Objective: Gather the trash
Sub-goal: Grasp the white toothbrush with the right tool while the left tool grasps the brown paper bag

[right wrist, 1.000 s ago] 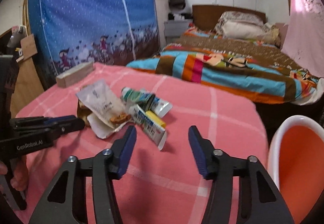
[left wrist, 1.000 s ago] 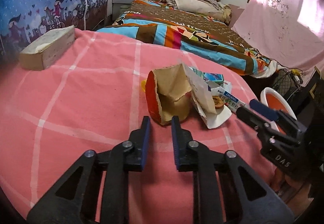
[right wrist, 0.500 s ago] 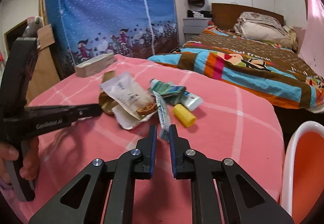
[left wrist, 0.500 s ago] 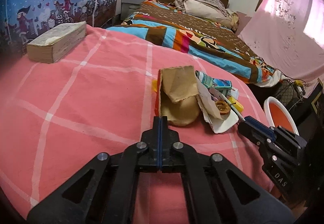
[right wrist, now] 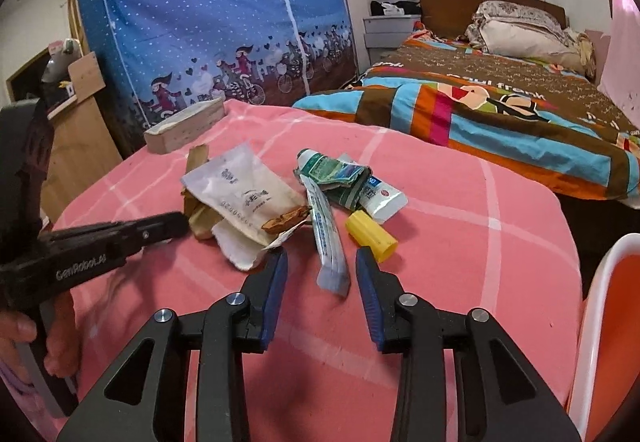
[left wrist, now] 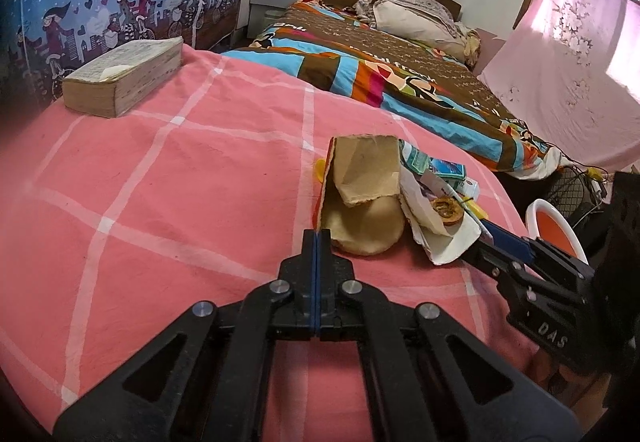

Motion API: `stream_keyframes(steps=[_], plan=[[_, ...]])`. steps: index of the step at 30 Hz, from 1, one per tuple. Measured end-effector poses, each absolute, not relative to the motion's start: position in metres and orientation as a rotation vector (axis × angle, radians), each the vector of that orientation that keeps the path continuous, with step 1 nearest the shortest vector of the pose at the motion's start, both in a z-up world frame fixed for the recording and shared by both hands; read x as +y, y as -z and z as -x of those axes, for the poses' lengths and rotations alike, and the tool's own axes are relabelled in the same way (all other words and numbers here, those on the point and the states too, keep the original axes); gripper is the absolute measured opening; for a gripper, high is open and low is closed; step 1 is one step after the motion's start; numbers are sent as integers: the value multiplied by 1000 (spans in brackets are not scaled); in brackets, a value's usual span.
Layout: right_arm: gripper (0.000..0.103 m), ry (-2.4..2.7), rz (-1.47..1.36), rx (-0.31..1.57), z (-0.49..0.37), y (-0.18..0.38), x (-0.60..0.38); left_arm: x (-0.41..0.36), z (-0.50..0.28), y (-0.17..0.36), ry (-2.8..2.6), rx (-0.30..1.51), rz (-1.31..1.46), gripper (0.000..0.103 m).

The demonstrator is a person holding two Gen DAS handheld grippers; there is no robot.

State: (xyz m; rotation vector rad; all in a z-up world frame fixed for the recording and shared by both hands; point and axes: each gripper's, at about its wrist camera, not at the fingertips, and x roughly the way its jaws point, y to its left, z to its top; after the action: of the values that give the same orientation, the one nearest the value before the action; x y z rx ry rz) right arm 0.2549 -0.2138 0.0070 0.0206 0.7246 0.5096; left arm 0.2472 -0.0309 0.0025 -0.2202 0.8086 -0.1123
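A: Where's the trash?

B: All in one heap on the pink checked table [right wrist: 460,242]. Flattened toothpaste tube [right wrist: 326,238] is nearest the right side, with a yellow cap [right wrist: 372,236] just beside it. A crumpled green tube [right wrist: 332,172] lies behind, and a white paper bag [right wrist: 240,194] sits on a brown paper bag [left wrist: 360,202]. The orange bin [right wrist: 608,322] is off the table's right edge. Can't see anything in it.

A: Right tongs [right wrist: 321,260]?

B: Opening again. Half a second ago they were nearly shut around the tube's near end. Now the pads stand off either side, the tube is between them but not pinched, and it's still flat on the cloth.

A: So the grab didn't take?

B: That's my read: a missed pinch, so it needs another one.

A: Left tongs [left wrist: 317,238]?

B: Slightly apart a second ago, now fully closed on nothing. Tips are just beside the brown bag's near edge.

A: Progress?

B: Nothing lifted yet.
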Motion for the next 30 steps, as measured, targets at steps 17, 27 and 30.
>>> stream_keyframes(steps=[17, 27, 30], plan=[[3, -489, -23, 705, -254, -6, -211, -36, -236, -14, 101, 732, 175, 3], [3, -485, -54, 573, -236, -22, -223, -35, -241, -14, 91, 751, 166, 4], [3, -485, -51, 570, -235, -22, -223, -35, -245, -10, 93, 778, 173, 9]])
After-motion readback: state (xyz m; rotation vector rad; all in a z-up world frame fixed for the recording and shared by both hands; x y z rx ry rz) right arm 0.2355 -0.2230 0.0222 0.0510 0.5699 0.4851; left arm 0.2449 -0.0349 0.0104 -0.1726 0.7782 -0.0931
